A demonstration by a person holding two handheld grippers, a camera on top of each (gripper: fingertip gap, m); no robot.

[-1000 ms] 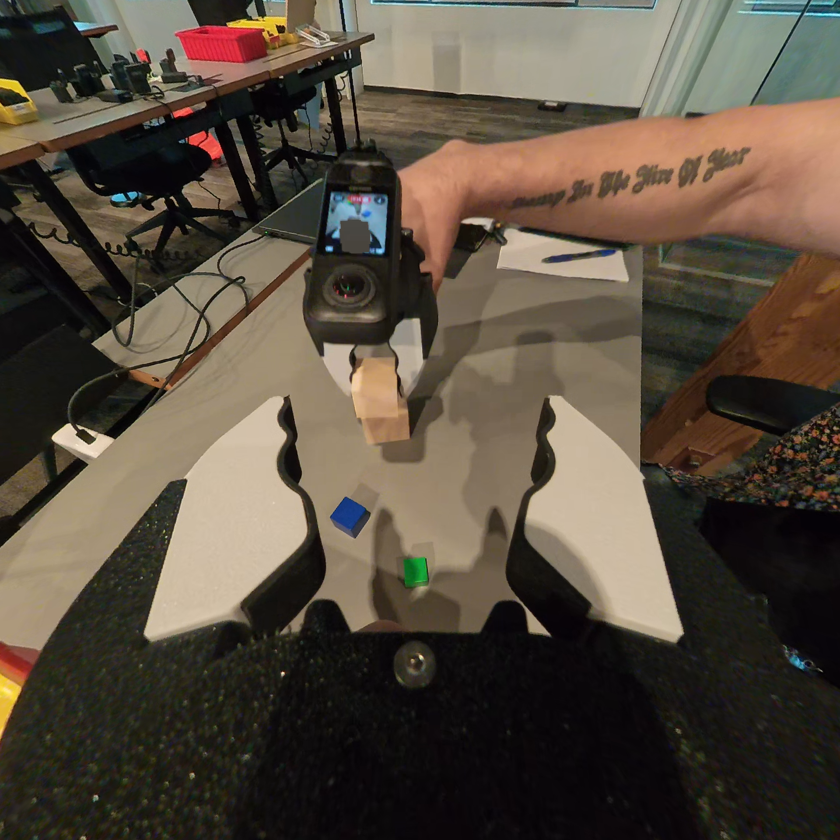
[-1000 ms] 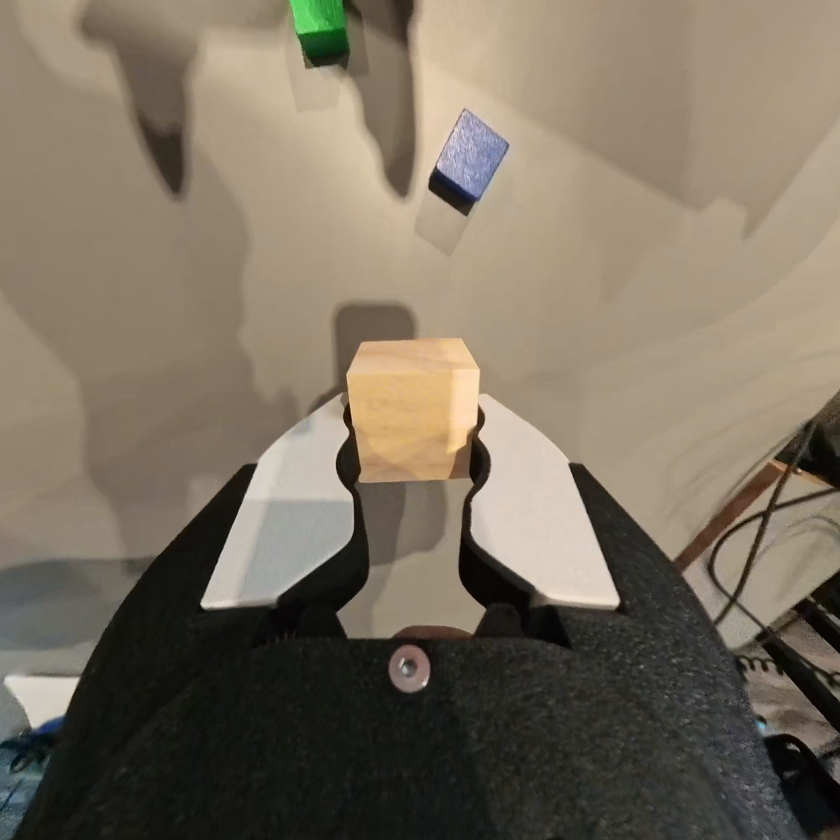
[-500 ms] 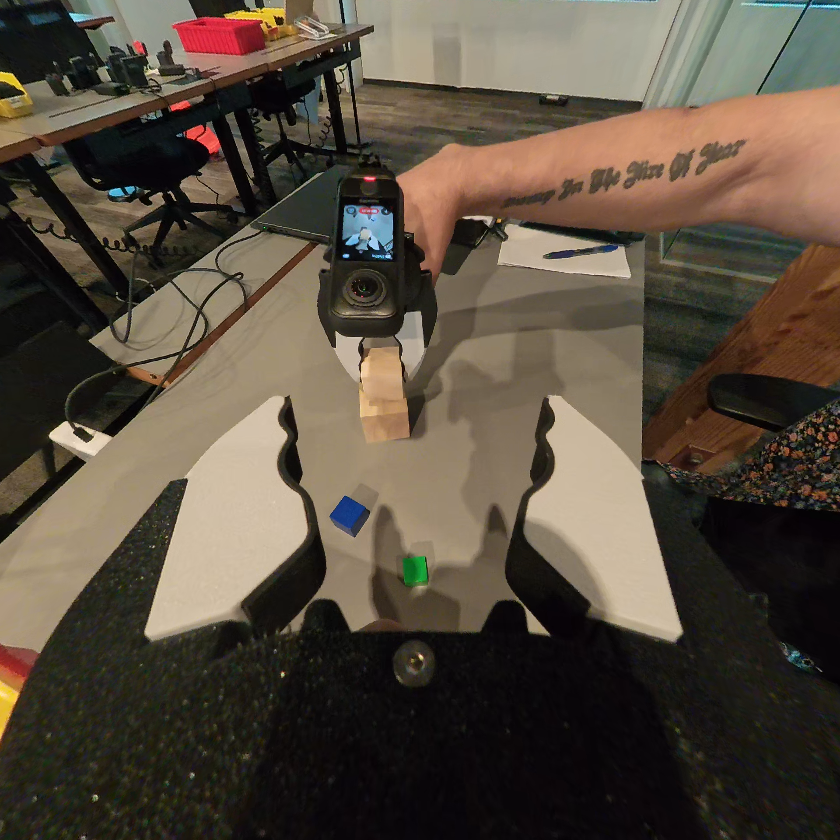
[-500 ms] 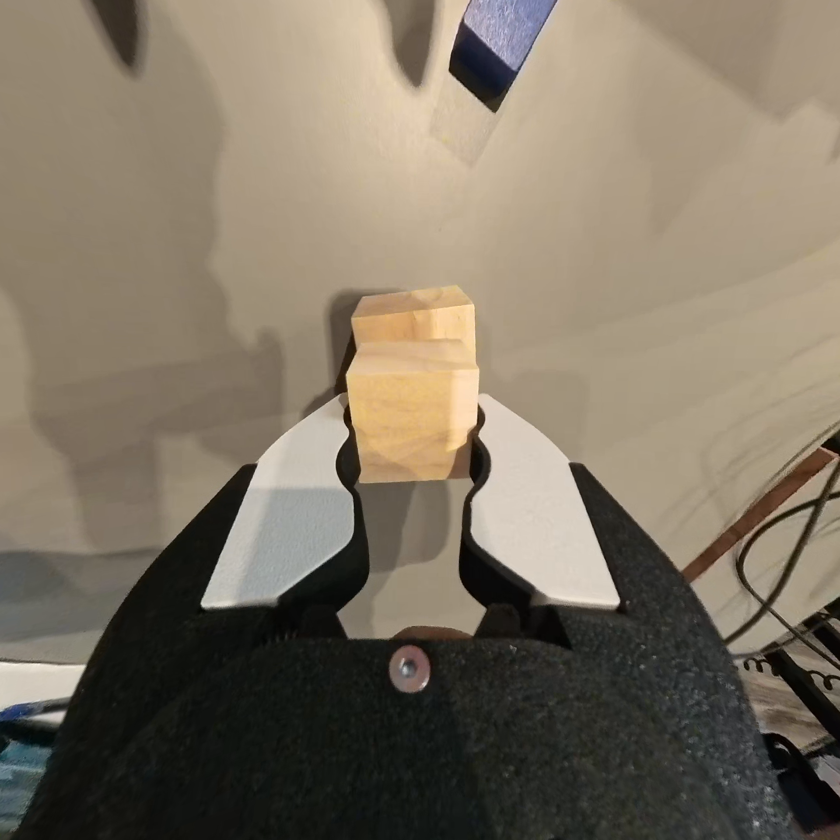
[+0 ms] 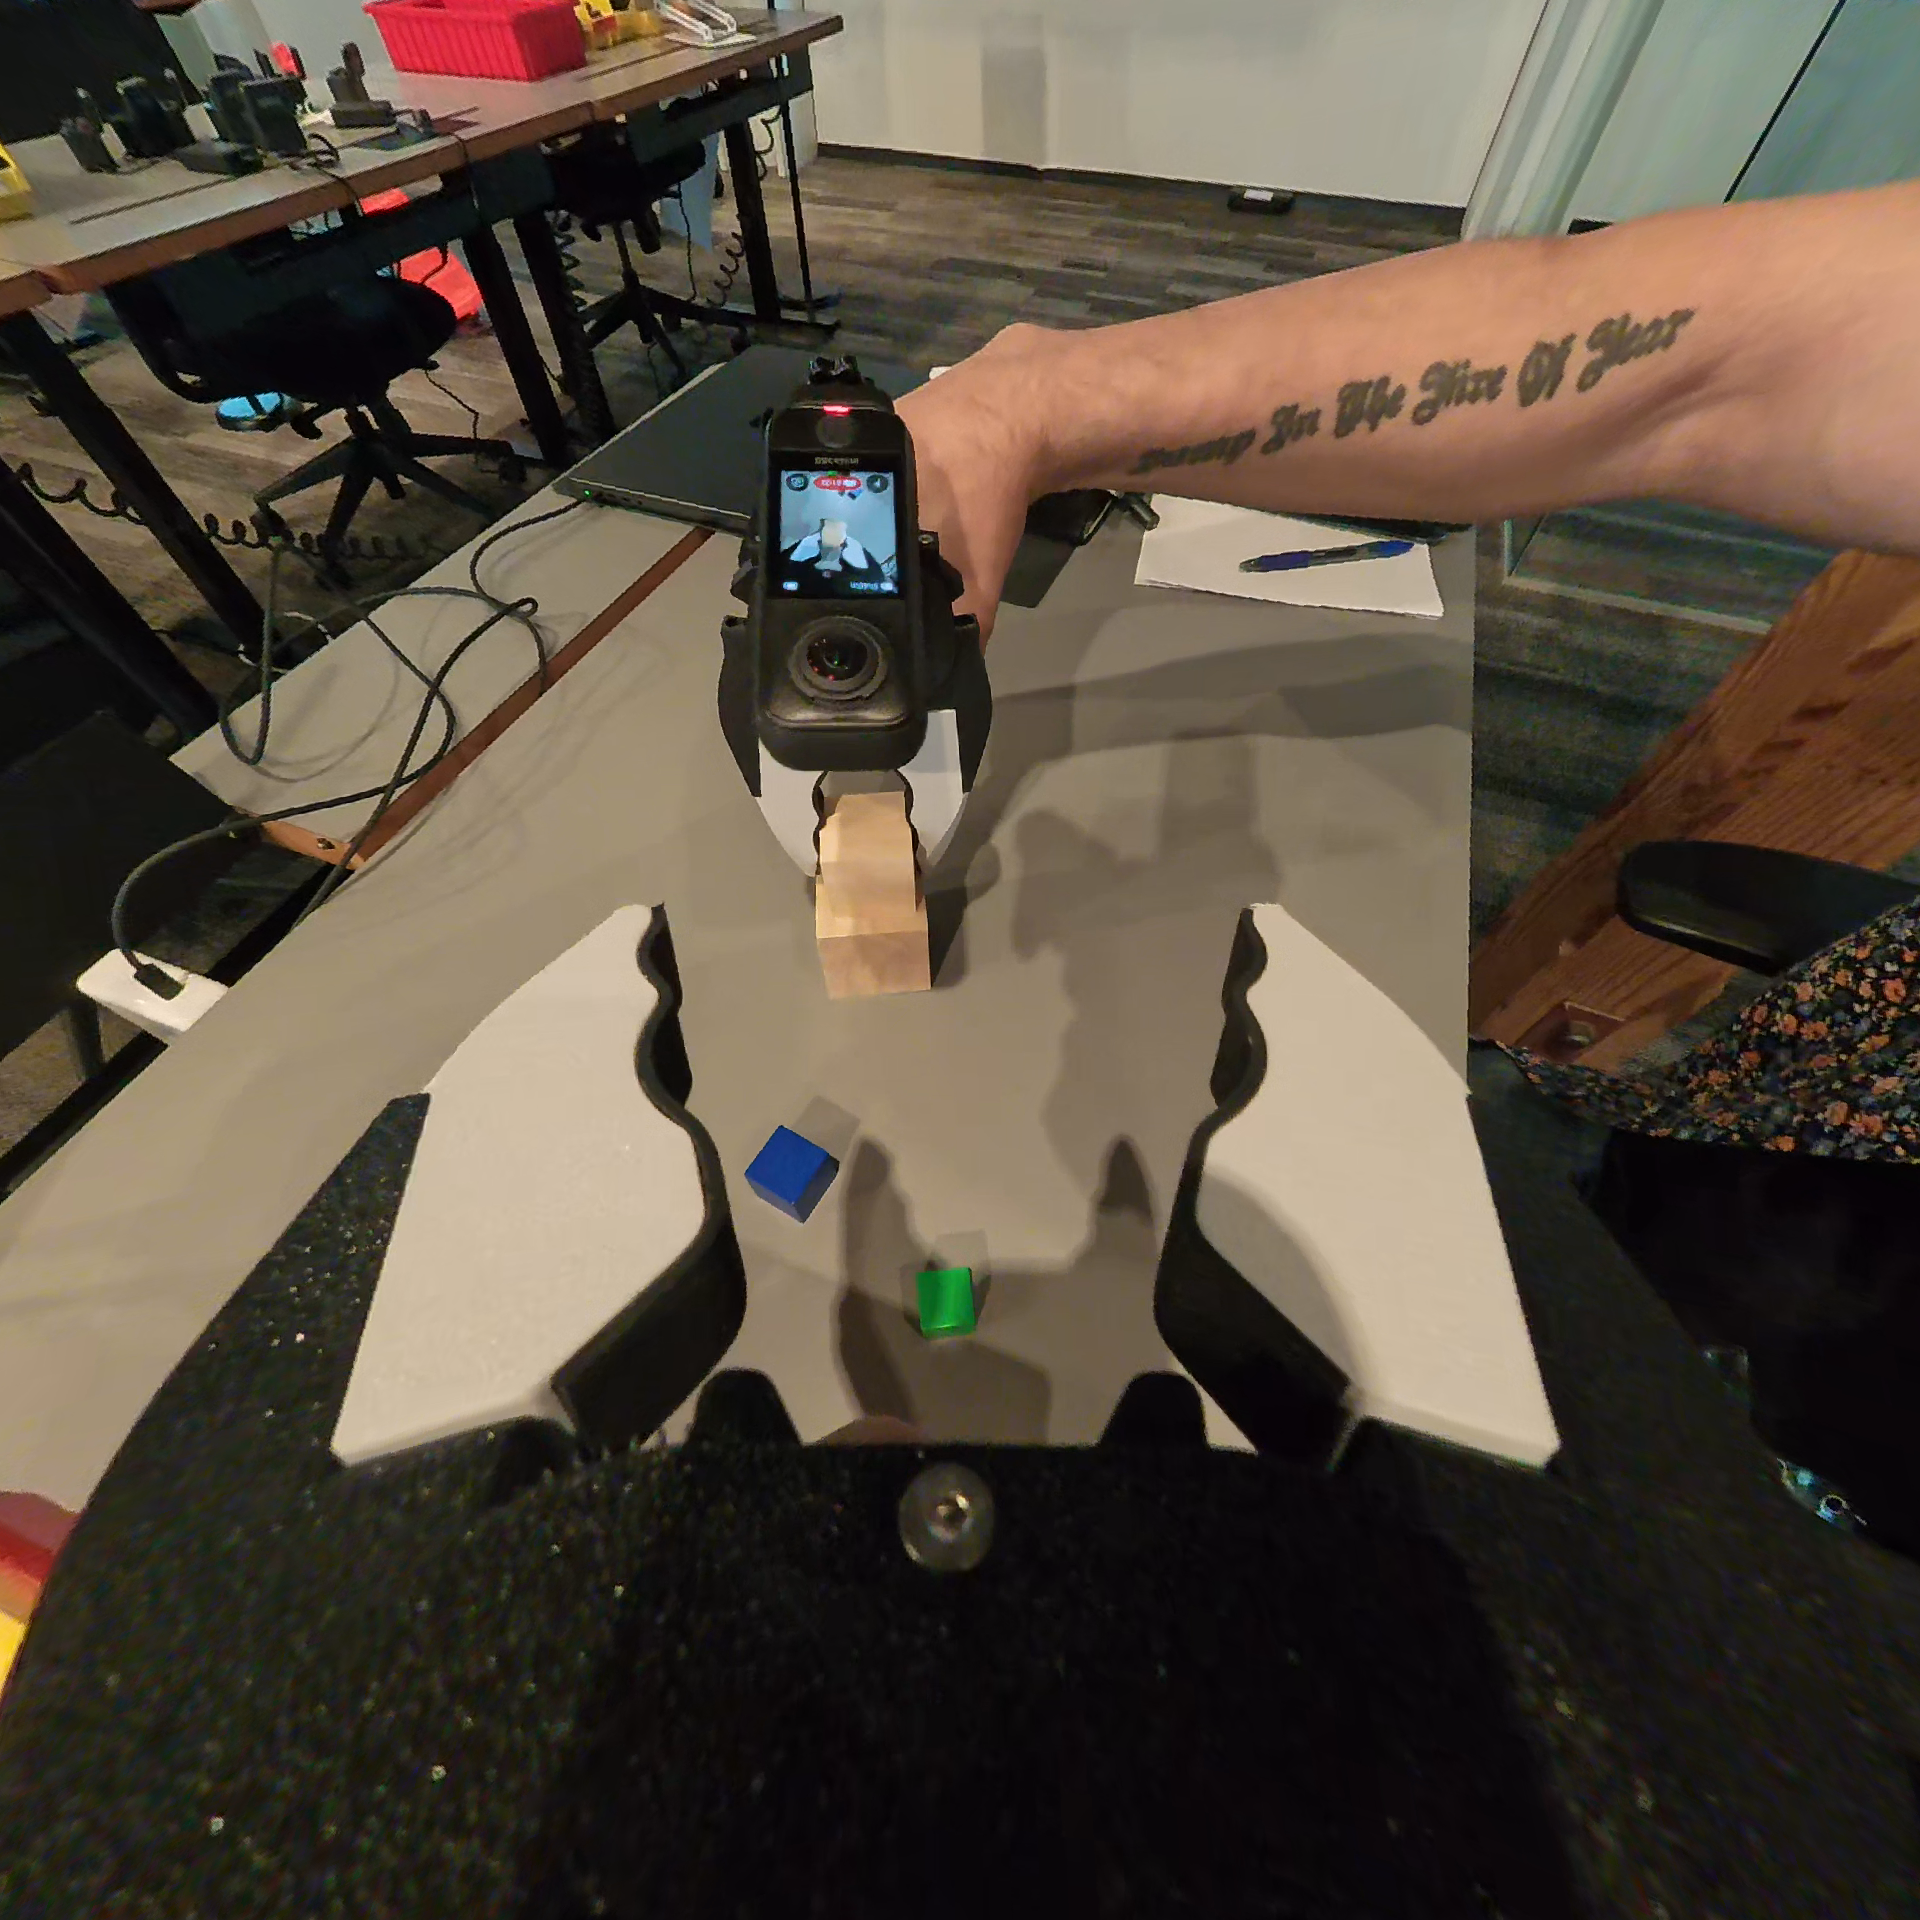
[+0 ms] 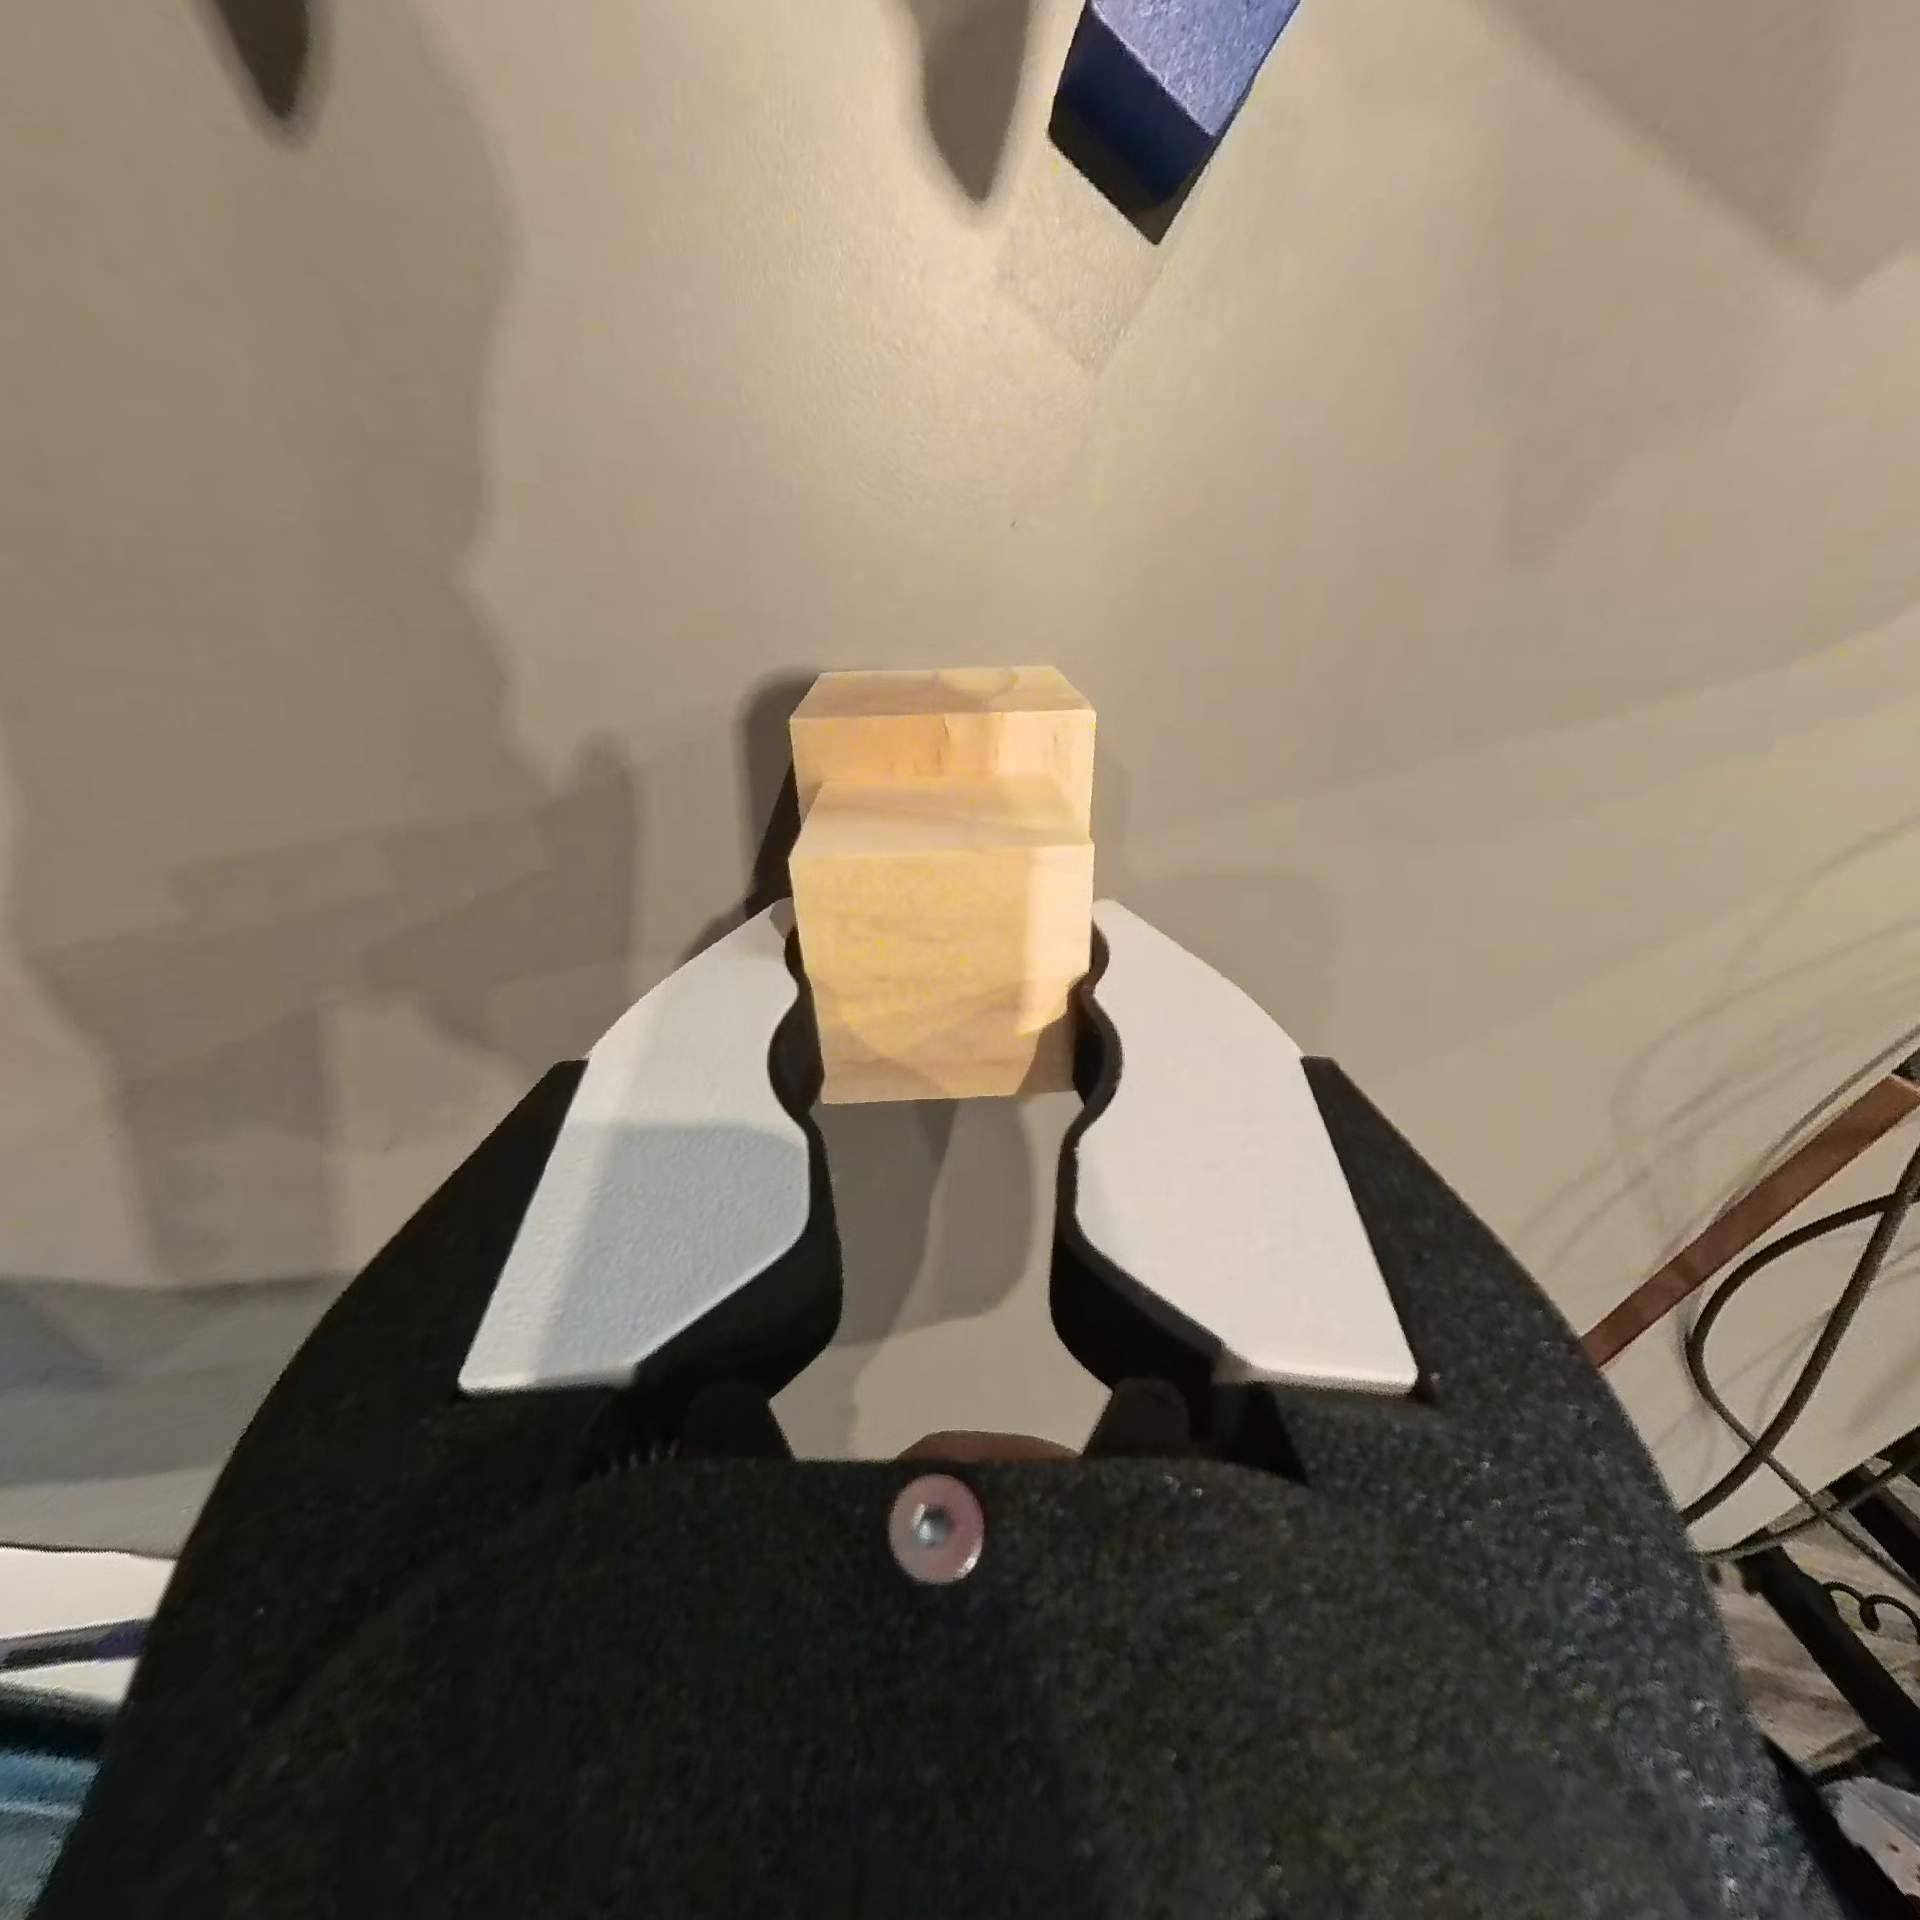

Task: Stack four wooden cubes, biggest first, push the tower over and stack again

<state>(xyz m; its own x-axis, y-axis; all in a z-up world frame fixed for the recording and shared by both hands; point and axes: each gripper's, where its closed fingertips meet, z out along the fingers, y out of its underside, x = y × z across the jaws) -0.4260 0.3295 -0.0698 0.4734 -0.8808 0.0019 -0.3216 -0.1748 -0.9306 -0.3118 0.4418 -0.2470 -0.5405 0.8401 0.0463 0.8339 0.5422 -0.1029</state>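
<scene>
The left gripper (image 5: 951, 1091) hangs above the grey table (image 5: 1195, 790) with its fingers spread wide and nothing between them; below it lie a green block (image 5: 943, 1301) and, just beyond, a blue cube (image 5: 792, 1170), apart from each other. Farther out the right gripper (image 6: 943, 966) is clamped on a pale wooden cube (image 6: 940, 966) that sits on a second wooden cube (image 6: 940, 740) — whether the faces fully touch I cannot tell. The upper cube looks slightly offset, so I would judge it best to square the edges and loosen the fingers gently, straight apart — no sideways drag. A laptop (image 5: 686, 457) and paper with a pen (image 5: 1288, 566) lie beyond.
</scene>
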